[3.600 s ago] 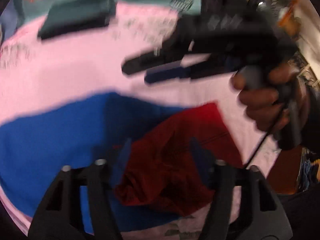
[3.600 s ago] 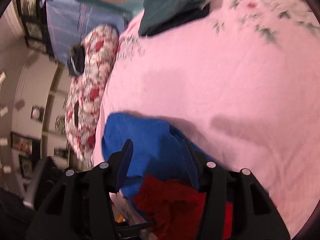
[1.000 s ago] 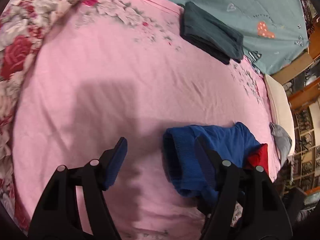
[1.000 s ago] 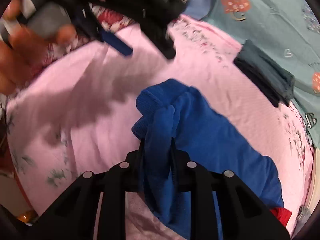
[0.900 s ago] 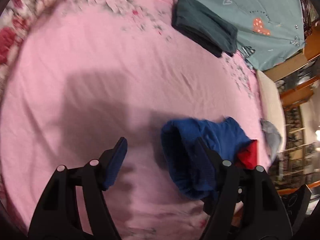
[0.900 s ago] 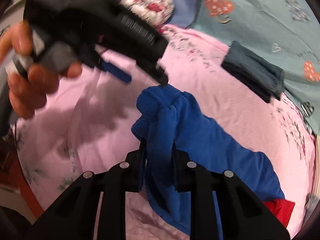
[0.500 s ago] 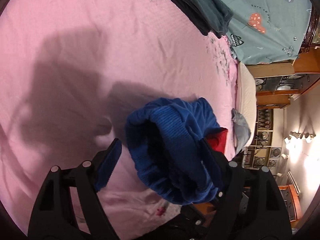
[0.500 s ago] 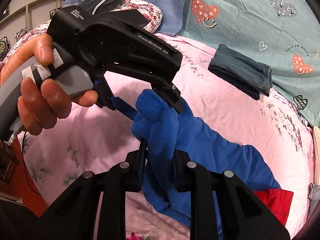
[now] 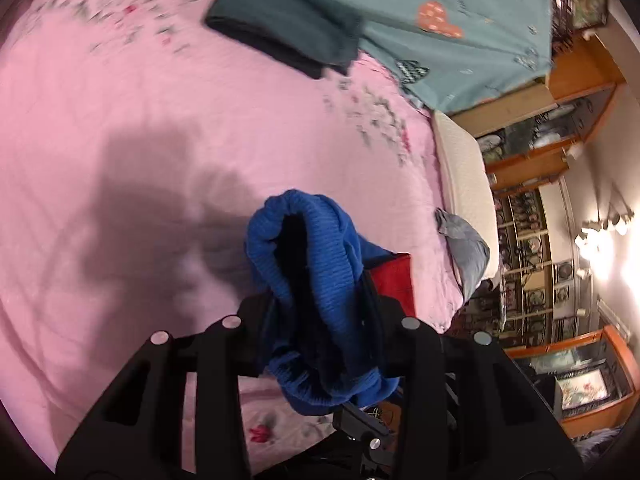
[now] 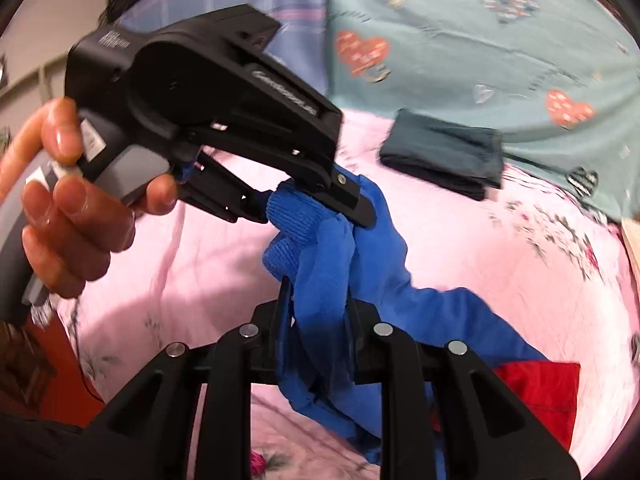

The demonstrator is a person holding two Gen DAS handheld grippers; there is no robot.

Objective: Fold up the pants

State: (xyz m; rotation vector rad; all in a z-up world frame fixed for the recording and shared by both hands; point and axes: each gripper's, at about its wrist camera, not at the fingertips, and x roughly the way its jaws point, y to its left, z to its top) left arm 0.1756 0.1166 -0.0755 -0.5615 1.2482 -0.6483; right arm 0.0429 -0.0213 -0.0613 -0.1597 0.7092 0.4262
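Above pink bed, both claws clamp blue pants: left claw just beyond right claw; legs trail rightward.

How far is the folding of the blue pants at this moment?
Early. Done: a dark folded garment already lies on the pink bedspread. In hand: the left gripper and right gripper both clamp the bunched waistband of the blue pants, lifted. Left: spreading them flat and every fold.
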